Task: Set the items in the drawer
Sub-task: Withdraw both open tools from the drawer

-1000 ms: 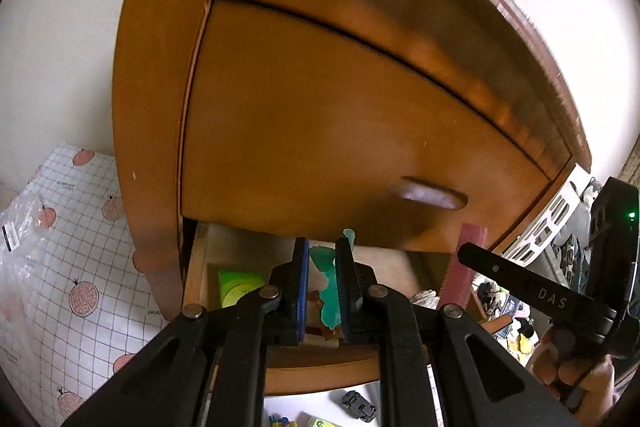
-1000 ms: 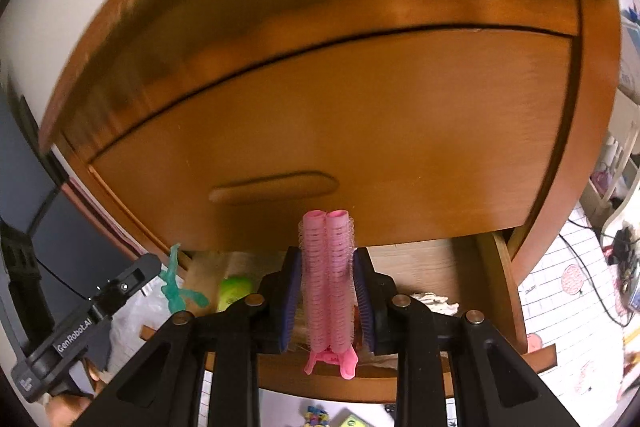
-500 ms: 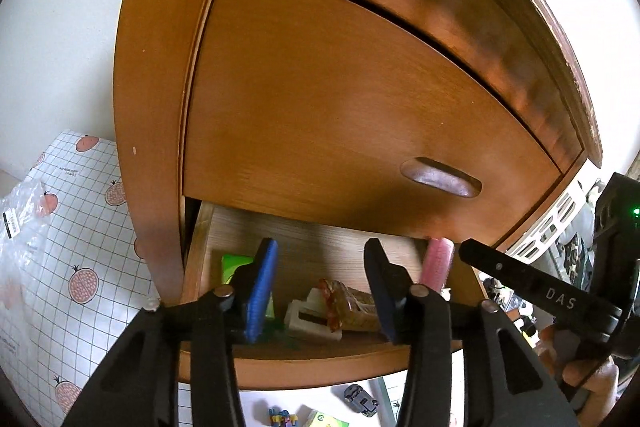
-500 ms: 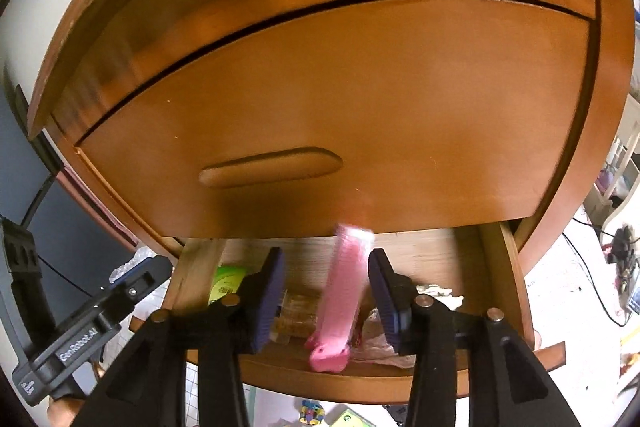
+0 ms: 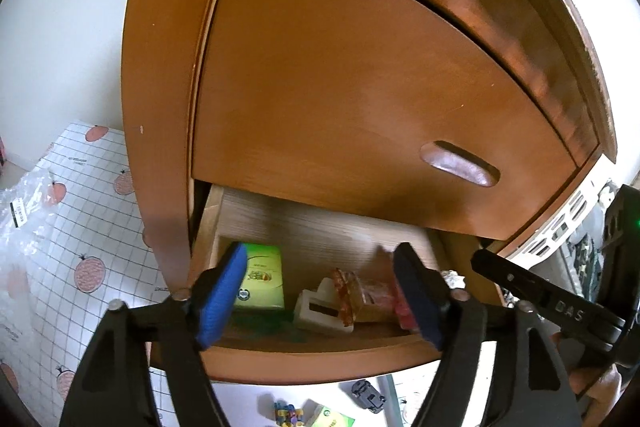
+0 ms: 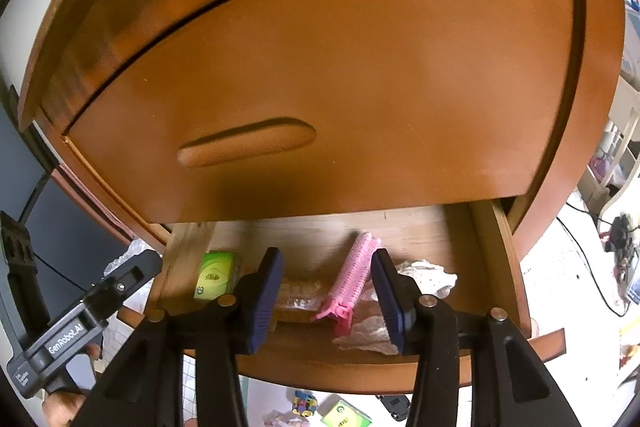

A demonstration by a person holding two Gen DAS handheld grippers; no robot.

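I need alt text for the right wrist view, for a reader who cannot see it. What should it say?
The right gripper hangs over an open wooden drawer, its jaws opening, a pink hair roller lying in the drawer between them, untouched by the pads. Beside the roller lie a green box and crumpled white paper; the left gripper shows at the left edge.

Left gripper [image 5: 320,295] angled downward, jaws opening, blue pads [image 5: 222,297] wide apart, nothing pinched. Right gripper [image 6: 326,301] likewise tilted down, jaws opening, gripping nothing.
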